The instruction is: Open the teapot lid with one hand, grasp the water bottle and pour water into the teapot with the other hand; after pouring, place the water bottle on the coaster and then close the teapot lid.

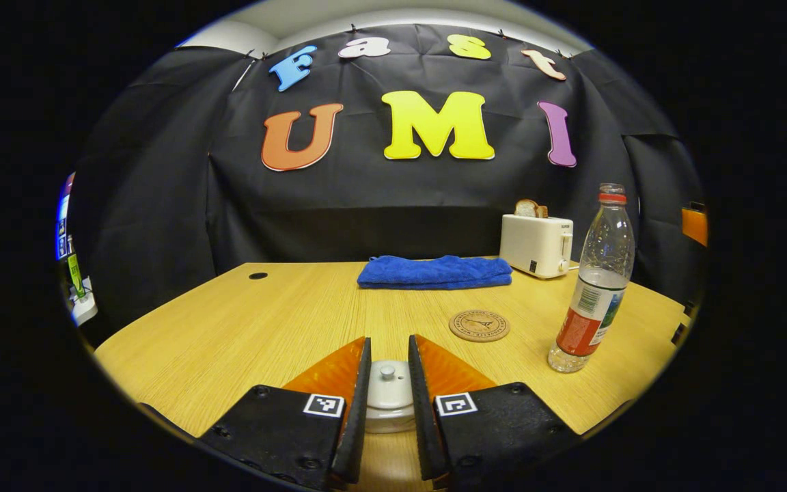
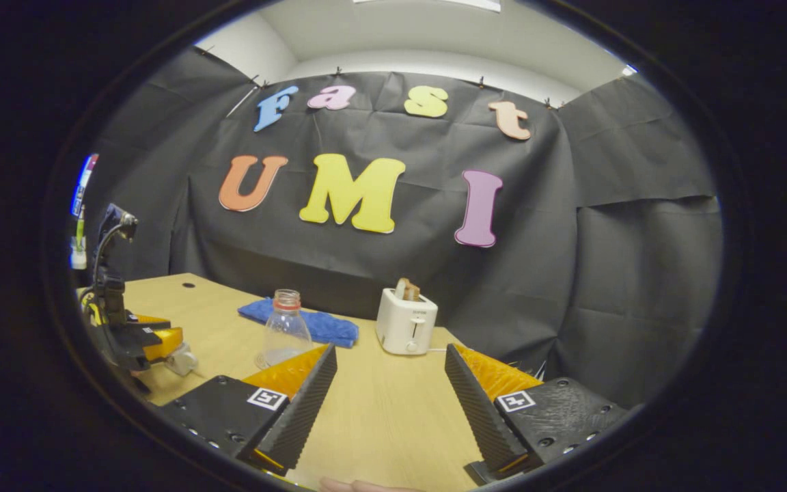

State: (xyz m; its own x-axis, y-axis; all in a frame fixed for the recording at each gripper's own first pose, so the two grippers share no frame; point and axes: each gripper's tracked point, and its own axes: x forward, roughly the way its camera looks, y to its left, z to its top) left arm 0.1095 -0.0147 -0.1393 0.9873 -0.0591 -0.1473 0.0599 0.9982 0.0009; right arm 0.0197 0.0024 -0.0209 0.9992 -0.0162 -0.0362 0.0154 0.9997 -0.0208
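In the left gripper view a white teapot lid (image 1: 387, 386) with a small round knob fills the narrow gap between my left gripper's (image 1: 389, 339) fingers, and both pads lie against its sides. The teapot's white rim shows just under the lid. A clear water bottle (image 1: 594, 281) with a red label and no cap stands on the table to the right, with a round cork coaster (image 1: 479, 325) to its left. My right gripper (image 2: 391, 372) hangs open over bare table, and the bottle (image 2: 285, 328) stands past its left finger. Farther left are the left gripper (image 2: 135, 339) and the white teapot (image 2: 182, 360).
A folded blue cloth (image 1: 435, 271) lies at the back of the wooden table (image 1: 243, 328). A white toaster (image 1: 537, 244) holding a slice of bread stands beside it, behind the bottle. A small dark hole (image 1: 257, 276) sits at the table's far left.
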